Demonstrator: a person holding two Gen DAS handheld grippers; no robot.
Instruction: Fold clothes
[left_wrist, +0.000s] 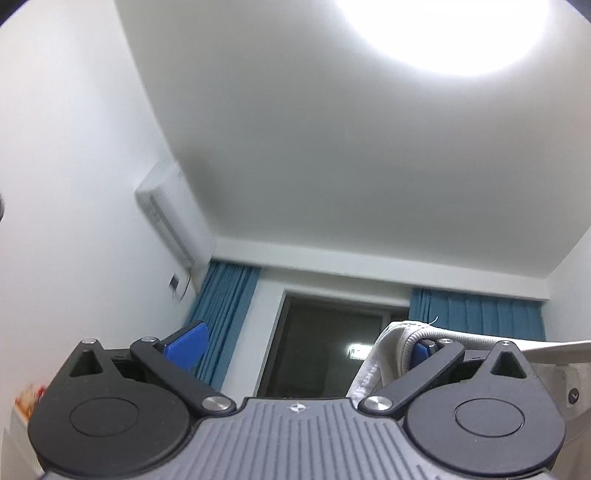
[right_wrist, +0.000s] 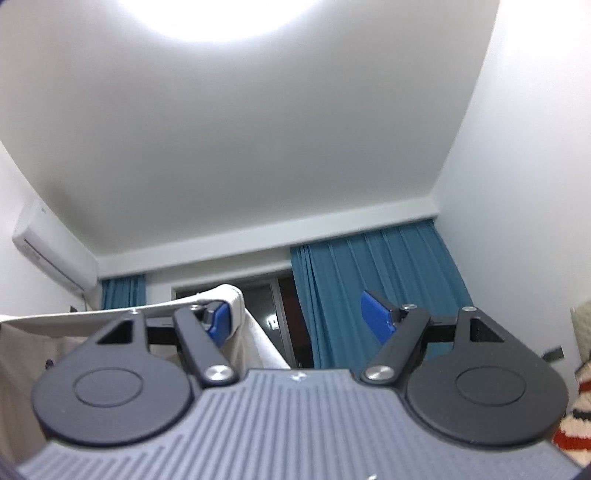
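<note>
A white ribbed-edge cotton garment (left_wrist: 388, 354) hangs over the left gripper's (left_wrist: 306, 347) right finger; behind it stands a dark glass window (left_wrist: 332, 339) between blue pleated curtains (left_wrist: 221, 310).

A white garment (left_wrist: 384, 354) (right_wrist: 255, 339) across one finger each of left tool (left_wrist: 306, 347) and right tool (right_wrist: 297, 317).

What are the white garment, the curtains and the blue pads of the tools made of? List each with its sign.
White garment: soft knit cloth, probably cotton; ribbed edge and stitched hem show.
Curtains: matte teal woven fabric, hanging in vertical pleats.
Blue pads: smooth rigid plastic, possibly printed; flat faces with a slight sheen.
</note>
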